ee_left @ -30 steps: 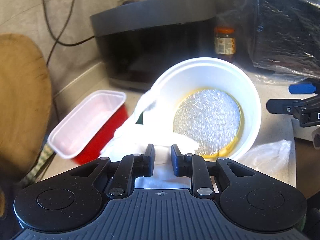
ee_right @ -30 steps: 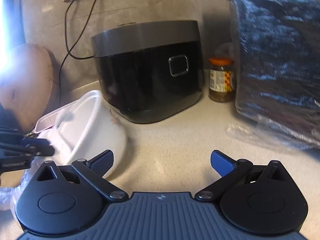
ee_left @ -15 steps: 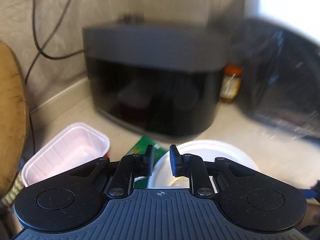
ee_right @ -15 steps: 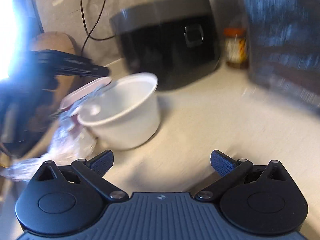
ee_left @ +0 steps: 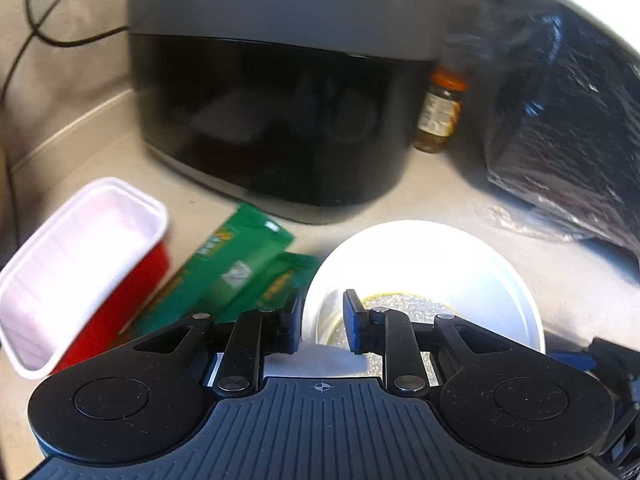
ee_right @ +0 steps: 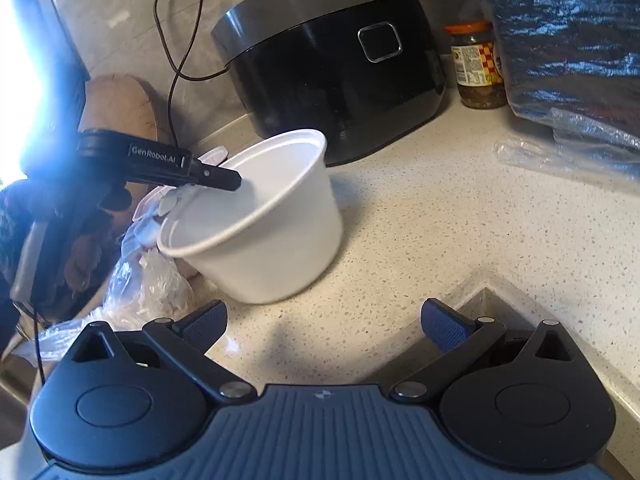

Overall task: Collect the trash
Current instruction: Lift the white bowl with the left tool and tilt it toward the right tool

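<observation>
A white foam bowl (ee_left: 432, 256) with a yellowish film at its bottom stands on the speckled counter, slightly tipped in the right wrist view (ee_right: 272, 248). My left gripper (ee_left: 322, 314) straddles the bowl's near rim. Its jaws are opening and the thin wall stands loose between them, with a gap to the pads. From the right wrist view the left gripper (ee_right: 234, 180) reaches in over the rim, with crumpled white paper (ee_right: 172, 200) just under it. The right gripper (ee_right: 324, 320) hangs open over bare counter in front of the bowl, holding nothing.
A red tub (ee_left: 80, 256) with a white inside and green wrappers (ee_left: 236, 264) lie left of the bowl. A clear plastic bag (ee_right: 148, 284) lies beside it. Behind stand a black rice cooker (ee_right: 340, 60), a jar (ee_right: 478, 64) and a black bag (ee_right: 568, 32). A counter step (ee_right: 484, 292) lies ahead on the right.
The bowl went from tipped toward the left camera, white tissue in the jaws, to sitting low on the counter. The green wrappers came into sight. The left jaws narrowed, then widened.
</observation>
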`<control>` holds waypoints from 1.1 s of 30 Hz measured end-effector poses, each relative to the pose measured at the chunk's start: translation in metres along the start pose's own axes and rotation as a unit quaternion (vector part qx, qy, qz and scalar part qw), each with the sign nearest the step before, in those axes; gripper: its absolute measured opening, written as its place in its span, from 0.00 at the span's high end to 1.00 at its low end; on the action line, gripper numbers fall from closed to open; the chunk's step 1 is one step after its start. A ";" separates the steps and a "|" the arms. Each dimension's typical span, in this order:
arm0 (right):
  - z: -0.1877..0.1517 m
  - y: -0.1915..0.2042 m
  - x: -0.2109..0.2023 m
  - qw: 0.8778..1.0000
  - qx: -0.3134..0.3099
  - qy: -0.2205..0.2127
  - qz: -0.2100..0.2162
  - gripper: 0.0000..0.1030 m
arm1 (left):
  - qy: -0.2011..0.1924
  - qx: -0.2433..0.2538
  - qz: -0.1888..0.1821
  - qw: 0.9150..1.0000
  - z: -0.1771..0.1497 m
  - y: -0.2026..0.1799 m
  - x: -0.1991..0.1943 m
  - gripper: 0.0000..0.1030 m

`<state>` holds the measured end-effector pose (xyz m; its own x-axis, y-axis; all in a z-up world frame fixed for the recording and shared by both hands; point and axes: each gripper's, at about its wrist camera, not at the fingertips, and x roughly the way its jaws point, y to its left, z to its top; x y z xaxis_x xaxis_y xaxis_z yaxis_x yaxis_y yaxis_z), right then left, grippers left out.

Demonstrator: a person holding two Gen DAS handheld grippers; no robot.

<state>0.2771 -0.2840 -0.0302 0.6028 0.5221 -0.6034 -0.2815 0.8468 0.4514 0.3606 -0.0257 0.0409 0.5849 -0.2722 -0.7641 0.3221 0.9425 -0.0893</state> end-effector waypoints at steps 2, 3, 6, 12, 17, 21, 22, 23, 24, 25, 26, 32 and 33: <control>0.000 0.003 0.001 1.000 -0.008 0.005 -0.005 0.00 | 0.026 0.007 0.028 0.999 -0.003 -0.005 0.015 0.77; 0.000 0.005 0.002 1.000 -0.018 0.006 -0.010 0.00 | 0.035 0.003 0.033 0.999 -0.004 -0.005 0.022 0.78; -0.008 0.020 0.006 0.996 -0.076 0.011 -0.038 0.00 | 0.023 -0.041 0.028 0.999 -0.009 -0.001 0.026 0.88; -0.017 0.036 0.008 0.988 -0.142 0.012 -0.055 0.01 | -0.105 -0.015 0.106 0.989 -0.013 -0.022 -0.020 0.90; -0.025 0.046 -0.002 0.987 -0.135 -0.038 -0.078 0.04 | -0.287 0.214 0.299 0.885 -0.044 -0.095 -0.053 0.90; -0.026 0.052 -0.006 0.987 -0.125 -0.056 -0.089 0.05 | -0.297 0.343 0.398 0.798 -0.060 -0.115 -0.018 0.90; -0.025 0.054 -0.006 0.985 -0.123 -0.059 -0.105 0.06 | -0.299 0.345 0.410 0.790 -0.061 -0.116 -0.016 0.91; -0.025 0.055 -0.007 0.983 -0.122 -0.065 -0.118 0.06 | -0.308 0.351 0.419 0.779 -0.063 -0.118 -0.015 0.90; -0.026 0.056 -0.008 0.982 -0.123 -0.071 -0.126 0.06 | -0.312 0.360 0.429 0.767 -0.064 -0.120 -0.014 0.89; -0.027 0.057 -0.009 0.980 -0.127 -0.075 -0.130 0.06 | -0.310 0.371 0.439 0.757 -0.066 -0.122 -0.012 0.89; -0.028 0.058 -0.011 0.979 -0.131 -0.080 -0.136 0.06 | -0.304 0.375 0.443 0.756 -0.065 -0.122 -0.011 0.90; -0.031 0.057 -0.027 0.981 -0.120 -0.122 -0.094 0.09 | -0.281 0.356 0.442 0.774 -0.062 -0.121 -0.026 0.91; -0.029 0.058 -0.027 0.981 -0.119 -0.129 -0.088 0.17 | -0.275 0.363 0.435 0.777 -0.065 -0.122 -0.026 0.90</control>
<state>0.2228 -0.2463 -0.0063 0.8183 0.3485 -0.4571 -0.3035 0.9373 0.1713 0.2580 -0.1214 0.0303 0.9814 0.1775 0.0726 -0.1552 0.5132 0.8441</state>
